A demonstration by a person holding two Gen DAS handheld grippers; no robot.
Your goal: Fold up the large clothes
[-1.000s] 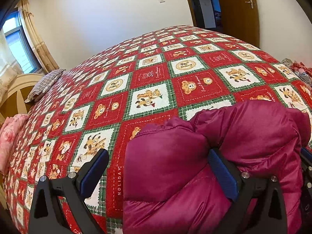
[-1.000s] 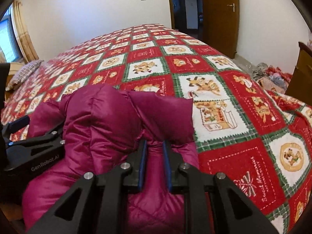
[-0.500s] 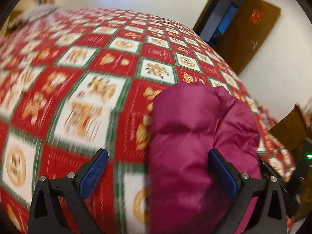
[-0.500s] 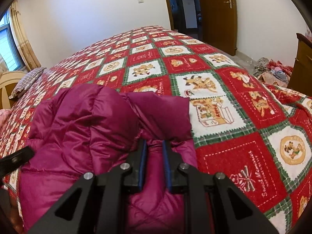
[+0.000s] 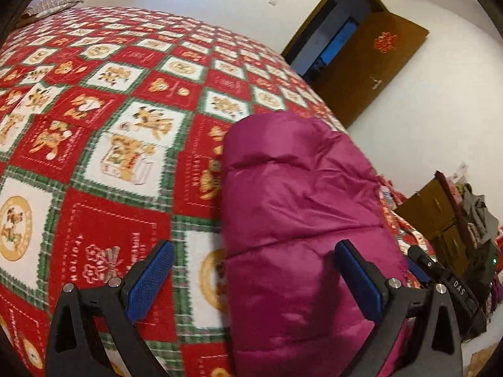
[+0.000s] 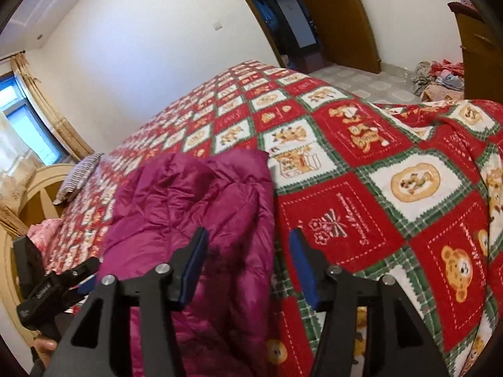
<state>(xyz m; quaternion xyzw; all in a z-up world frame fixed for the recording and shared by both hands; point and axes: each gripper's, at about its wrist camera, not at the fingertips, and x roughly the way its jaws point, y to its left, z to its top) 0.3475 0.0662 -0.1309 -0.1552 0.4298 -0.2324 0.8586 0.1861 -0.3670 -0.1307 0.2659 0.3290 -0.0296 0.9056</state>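
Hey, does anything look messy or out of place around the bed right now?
Yes: a heap of clothes lies loose on the floor by the door. The magenta jacket sits bundled on the quilt, looking puffy rather than flat.

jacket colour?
Magenta, a deep purplish pink, plain and quilted. The jacket shows best in the left wrist view.

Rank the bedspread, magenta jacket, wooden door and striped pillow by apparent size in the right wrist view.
1. bedspread, filling most of the frame.
2. magenta jacket.
3. wooden door, far back, so it looks smaller than it is.
4. striped pillow, also distant.
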